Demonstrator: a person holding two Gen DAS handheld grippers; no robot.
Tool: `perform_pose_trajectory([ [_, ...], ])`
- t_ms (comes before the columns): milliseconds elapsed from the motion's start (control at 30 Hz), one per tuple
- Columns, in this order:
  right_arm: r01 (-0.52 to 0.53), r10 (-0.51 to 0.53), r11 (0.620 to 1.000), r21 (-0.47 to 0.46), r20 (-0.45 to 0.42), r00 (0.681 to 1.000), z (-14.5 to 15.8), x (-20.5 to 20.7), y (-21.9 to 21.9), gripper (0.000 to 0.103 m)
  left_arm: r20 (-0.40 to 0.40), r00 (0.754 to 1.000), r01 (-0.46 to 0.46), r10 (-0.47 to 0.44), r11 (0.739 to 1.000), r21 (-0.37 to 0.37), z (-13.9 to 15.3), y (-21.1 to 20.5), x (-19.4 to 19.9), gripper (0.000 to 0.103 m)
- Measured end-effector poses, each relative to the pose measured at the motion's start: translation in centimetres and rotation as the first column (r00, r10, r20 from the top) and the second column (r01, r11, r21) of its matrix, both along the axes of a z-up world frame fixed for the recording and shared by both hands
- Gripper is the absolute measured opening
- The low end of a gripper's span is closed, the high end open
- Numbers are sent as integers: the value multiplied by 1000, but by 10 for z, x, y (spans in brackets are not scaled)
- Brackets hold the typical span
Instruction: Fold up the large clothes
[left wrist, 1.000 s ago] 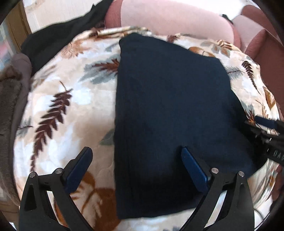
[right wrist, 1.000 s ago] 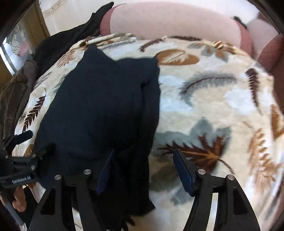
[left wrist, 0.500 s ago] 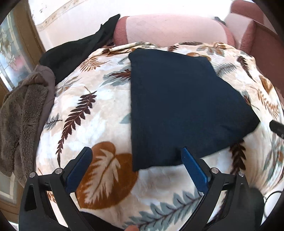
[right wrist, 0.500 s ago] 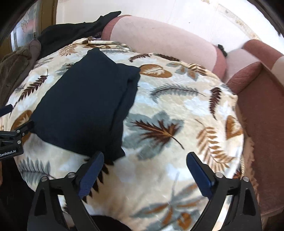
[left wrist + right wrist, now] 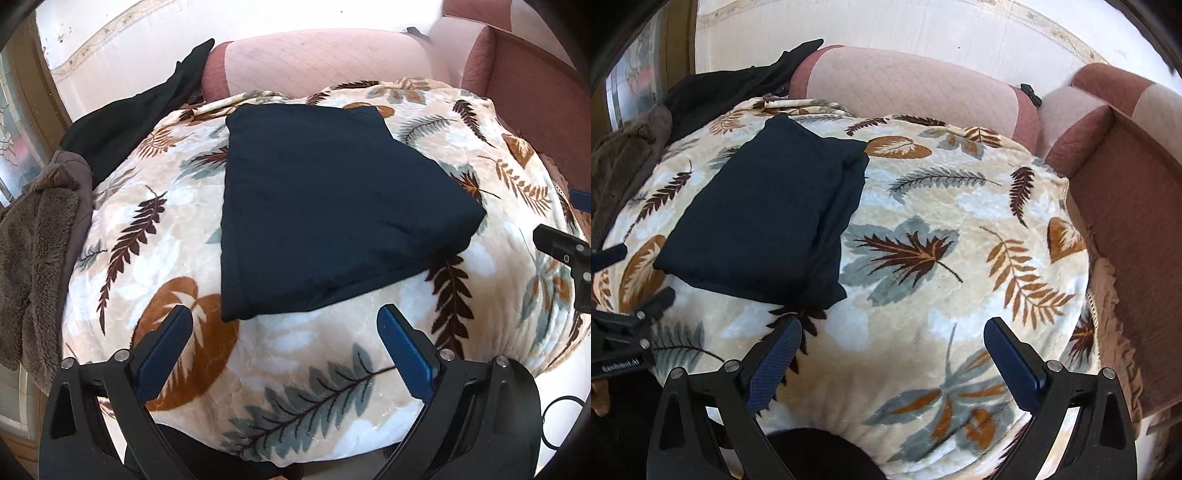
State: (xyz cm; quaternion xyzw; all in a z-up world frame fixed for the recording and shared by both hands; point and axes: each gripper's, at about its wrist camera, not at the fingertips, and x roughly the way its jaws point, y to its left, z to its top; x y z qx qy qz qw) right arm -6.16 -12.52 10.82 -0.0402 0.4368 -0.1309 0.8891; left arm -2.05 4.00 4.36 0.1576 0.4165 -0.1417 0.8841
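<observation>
A dark navy garment (image 5: 325, 214) lies folded into a flat rectangle on the leaf-patterned blanket (image 5: 303, 354). It also shows in the right wrist view (image 5: 764, 214), left of centre, with layered folds along its right edge. My left gripper (image 5: 284, 343) is open and empty, held back from the garment's near edge. My right gripper (image 5: 890, 354) is open and empty, near the garment's near right corner, above the blanket. Each gripper shows at the edge of the other's view.
A black garment (image 5: 136, 118) and a brown fuzzy garment (image 5: 33, 254) lie at the left of the blanket. A pink sofa back (image 5: 325, 62) runs behind. A reddish-brown sofa arm (image 5: 1126, 206) stands at the right.
Both grippers have pulled back and up from the navy garment, which now lies folded and free on the blanket. Both stayed open.
</observation>
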Motion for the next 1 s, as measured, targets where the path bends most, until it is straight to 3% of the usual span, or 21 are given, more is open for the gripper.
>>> perform_pose_trajectory([
  [1000,30,-30,999,38,6,1000,-6,-4,7,100,-59,998,18,-25,994,-112,6,1,-9,101],
])
